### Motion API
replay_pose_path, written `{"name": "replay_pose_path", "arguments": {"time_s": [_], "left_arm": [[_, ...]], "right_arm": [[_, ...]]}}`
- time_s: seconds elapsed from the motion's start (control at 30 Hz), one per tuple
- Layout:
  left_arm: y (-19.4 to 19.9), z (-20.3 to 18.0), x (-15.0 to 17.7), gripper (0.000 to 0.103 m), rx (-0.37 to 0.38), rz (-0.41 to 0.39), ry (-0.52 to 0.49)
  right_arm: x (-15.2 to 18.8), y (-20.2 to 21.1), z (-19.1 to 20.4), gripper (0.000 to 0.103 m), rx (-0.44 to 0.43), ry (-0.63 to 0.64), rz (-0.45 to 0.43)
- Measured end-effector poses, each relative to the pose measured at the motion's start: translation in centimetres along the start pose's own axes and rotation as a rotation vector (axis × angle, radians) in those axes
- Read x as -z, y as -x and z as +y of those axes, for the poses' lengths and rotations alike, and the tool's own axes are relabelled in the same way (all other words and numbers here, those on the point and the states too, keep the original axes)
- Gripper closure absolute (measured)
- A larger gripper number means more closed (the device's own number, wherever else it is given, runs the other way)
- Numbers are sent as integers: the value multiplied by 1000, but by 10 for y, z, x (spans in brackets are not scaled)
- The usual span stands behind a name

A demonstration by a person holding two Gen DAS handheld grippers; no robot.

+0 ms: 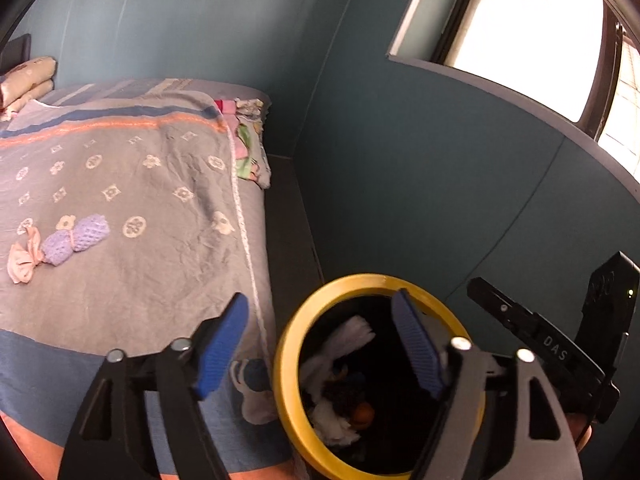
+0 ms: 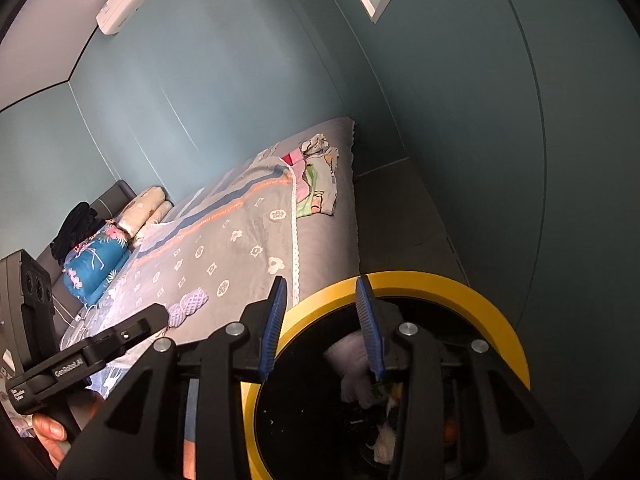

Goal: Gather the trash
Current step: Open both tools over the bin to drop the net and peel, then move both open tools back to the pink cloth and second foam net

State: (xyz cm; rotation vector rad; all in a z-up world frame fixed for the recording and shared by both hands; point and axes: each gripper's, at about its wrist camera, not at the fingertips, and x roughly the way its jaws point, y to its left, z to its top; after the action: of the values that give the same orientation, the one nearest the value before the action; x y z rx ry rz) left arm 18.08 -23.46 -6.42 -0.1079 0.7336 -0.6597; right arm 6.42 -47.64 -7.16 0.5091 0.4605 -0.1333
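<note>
bin (image 1: 285, 368) black inside, yellow rim, beside bed (image 1: 120, 184). white crumpled tissue (image 1: 344, 344) plus dark scraps lying inside, below both tongs. left gripper (image 1: 320, 344) wide open, empty. right gripper (image 2: 322, 326) partly open, empty too.

A bed (image 1: 132, 280) is covered by a grey patterned blanket (image 1: 160, 208). Toward nine o'clock on it, a purple crocheted piece (image 1: 76, 238) and a pink bow (image 1: 24, 260) are laid touching; folded colourful cloth (image 1: 248, 148) is set toward one o'clock.
</note>
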Motion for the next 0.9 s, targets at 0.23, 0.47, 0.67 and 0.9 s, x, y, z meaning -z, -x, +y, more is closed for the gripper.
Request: {"name": "replay_pose_path", "arguments": {"time_s": [0.23,0.47,0.67,0.9], "left_arm": [[21,15,-10,10,-89,-86,5],[41,44,-20,8,-176,-138,1],[59,83,-23,8,-239,-171,45],[80,141,-27,8,-316,-201,117]], "right_arm": [[-5,-1,11,42,-31,2,-9],[-9,-10,44,23,-71,58,9],[-10,-22,86,14,-138,134,15],[-5,-48,147,8,-227,198,20]]}}
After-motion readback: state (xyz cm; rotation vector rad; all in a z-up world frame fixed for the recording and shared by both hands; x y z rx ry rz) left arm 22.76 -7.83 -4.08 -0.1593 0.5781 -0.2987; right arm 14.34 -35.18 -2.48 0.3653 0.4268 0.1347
